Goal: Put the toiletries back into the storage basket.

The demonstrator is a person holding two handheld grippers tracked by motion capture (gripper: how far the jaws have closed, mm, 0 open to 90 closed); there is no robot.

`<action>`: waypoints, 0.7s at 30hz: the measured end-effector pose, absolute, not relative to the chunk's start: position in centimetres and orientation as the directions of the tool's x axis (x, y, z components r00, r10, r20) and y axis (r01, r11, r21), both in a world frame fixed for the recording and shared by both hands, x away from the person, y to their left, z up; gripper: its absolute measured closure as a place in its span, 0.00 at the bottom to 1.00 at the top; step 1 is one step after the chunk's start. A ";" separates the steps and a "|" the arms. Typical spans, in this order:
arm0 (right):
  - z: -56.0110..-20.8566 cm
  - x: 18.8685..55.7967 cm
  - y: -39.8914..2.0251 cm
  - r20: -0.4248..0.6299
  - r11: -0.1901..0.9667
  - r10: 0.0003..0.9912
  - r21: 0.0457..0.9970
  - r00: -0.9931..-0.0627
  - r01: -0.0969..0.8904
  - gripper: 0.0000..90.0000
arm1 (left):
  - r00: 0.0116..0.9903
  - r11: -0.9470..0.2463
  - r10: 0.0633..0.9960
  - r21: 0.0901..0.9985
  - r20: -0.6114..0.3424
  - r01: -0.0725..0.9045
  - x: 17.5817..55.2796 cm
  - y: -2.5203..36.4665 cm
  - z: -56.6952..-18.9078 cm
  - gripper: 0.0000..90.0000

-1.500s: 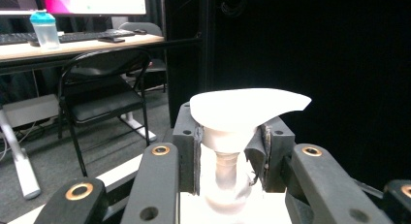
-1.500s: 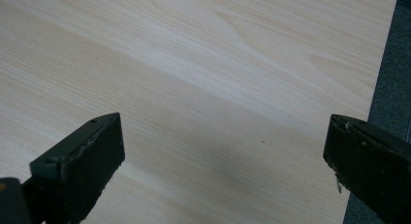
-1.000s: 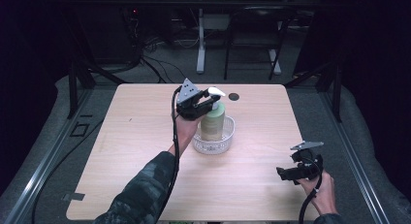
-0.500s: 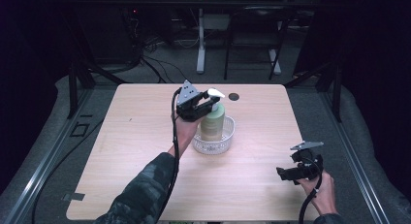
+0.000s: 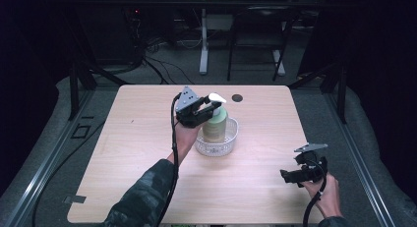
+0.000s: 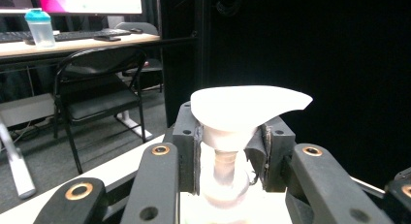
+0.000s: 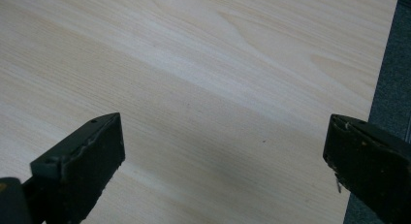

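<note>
The left gripper [image 5: 205,110] is clenching its fingers [image 6: 186,146] on the neck just under the white pump head of the bottle [image 5: 215,126], which is standing in the clear basket [image 5: 231,138] mid-tabletop, likely because the neck is a slim, sure hold for lifting it straight. The right gripper [image 5: 290,177] is idling near the tabletop's [image 5: 137,133] right front corner with fingers [image 7: 82,161] released and holding nothing. The pale wood surface is sitting in a dark room, with a chair [image 6: 97,88] and desk behind.
</note>
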State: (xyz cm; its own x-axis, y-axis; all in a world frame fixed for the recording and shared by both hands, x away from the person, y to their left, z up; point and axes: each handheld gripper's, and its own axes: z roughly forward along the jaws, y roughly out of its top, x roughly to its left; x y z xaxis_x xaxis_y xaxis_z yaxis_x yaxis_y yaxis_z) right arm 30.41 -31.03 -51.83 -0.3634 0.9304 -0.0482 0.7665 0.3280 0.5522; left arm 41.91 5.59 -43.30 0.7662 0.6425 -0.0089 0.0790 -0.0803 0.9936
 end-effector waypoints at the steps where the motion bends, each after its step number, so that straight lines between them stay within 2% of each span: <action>1: -51.9 30.4 -31.0 -0.048 0.328 0.930 0.554 -0.364 0.765 0.01 | 0.767 -0.081 0.642 0.994 -0.008 0.078 41.9 5.6 -43.3 0.74; 15: -51.8 30.4 -31.0 -0.048 0.329 0.930 0.554 -0.365 0.765 0.01 | 0.765 -0.099 0.644 0.991 -0.009 0.095 41.9 5.7 -43.0 0.72; 18: -51.8 30.4 -31.0 -0.049 0.329 0.930 0.552 -0.365 0.766 0.01 | 0.759 -0.098 0.651 0.989 -0.024 0.115 42.0 5.9 -42.8 0.65; 21: -51.9 30.4 -31.0 -0.050 0.330 0.930 0.550 -0.364 0.767 0.01 | 0.747 -0.090 0.663 0.986 -0.045 0.139 42.0 6.3 -42.7 0.49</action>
